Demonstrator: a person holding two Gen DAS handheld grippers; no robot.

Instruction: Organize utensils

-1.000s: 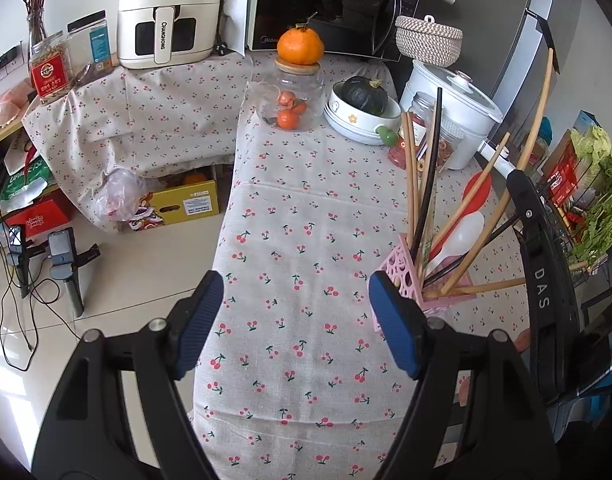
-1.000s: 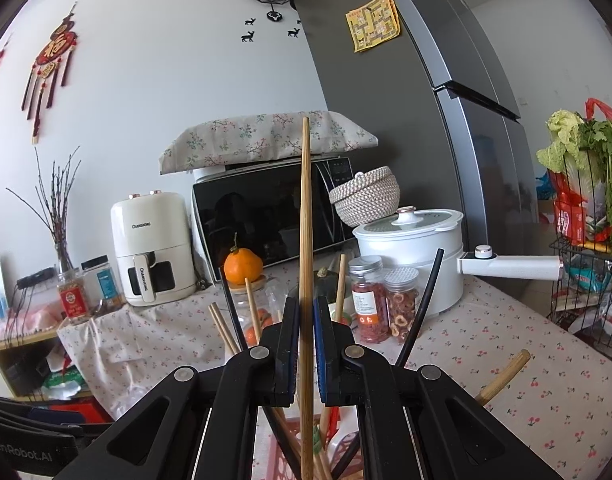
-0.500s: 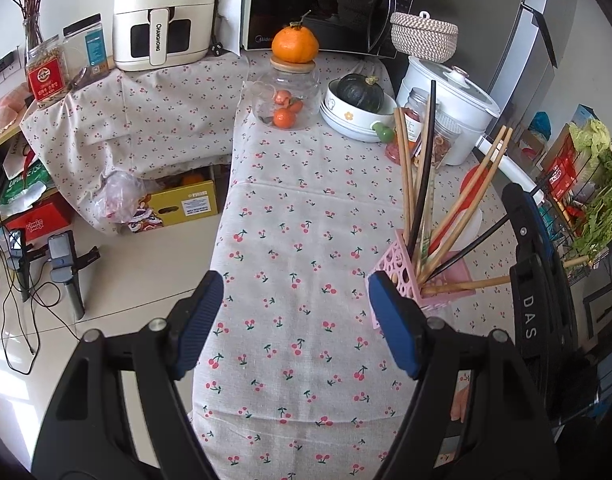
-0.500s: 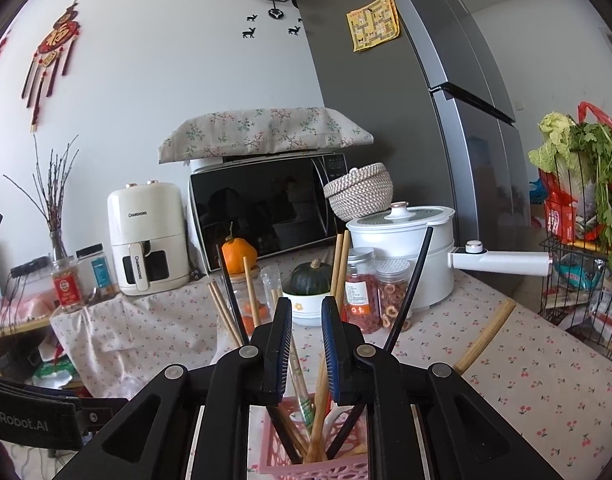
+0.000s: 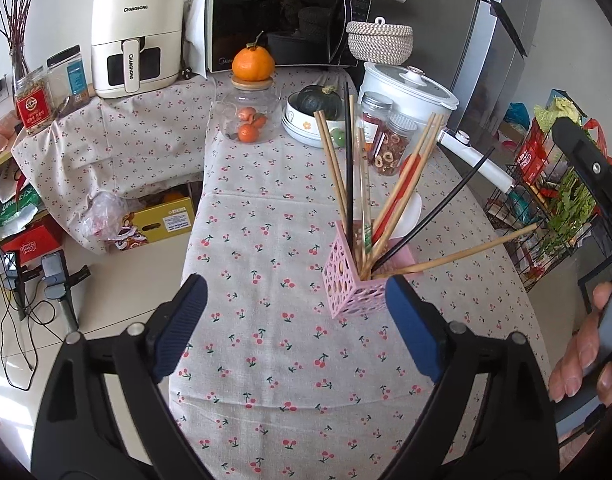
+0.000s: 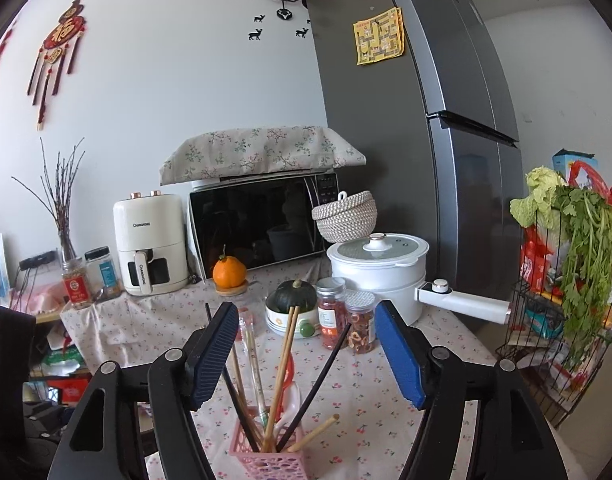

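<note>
A pink perforated holder (image 5: 348, 280) stands on the cherry-print tablecloth (image 5: 266, 240), filled with several wooden and black chopsticks (image 5: 348, 168), a red utensil and a white spoon (image 5: 412, 210). My left gripper (image 5: 296, 320) is just in front of it, jaws opening, nothing between them. In the right wrist view the holder (image 6: 272, 458) sits below my right gripper (image 6: 308, 350), whose jaws are opening wide; the chopsticks (image 6: 282, 364) rise behind the gap, untouched. The right gripper's body and a hand (image 5: 582, 354) show at the right edge of the left wrist view.
Behind the holder stand jars of dried fruit (image 5: 390, 142), a bowl with a dark squash (image 5: 316, 110), a glass jar topped by an orange (image 5: 252, 116), a white pot (image 5: 406, 92), a microwave (image 5: 282, 20) and an air fryer (image 5: 136, 36). A wire rack with greens (image 6: 574, 272) stands right.
My right gripper let go of the long wooden chopstick, which now stands in the holder, then rose and opened wide. My left gripper pulled back a little and opened further.
</note>
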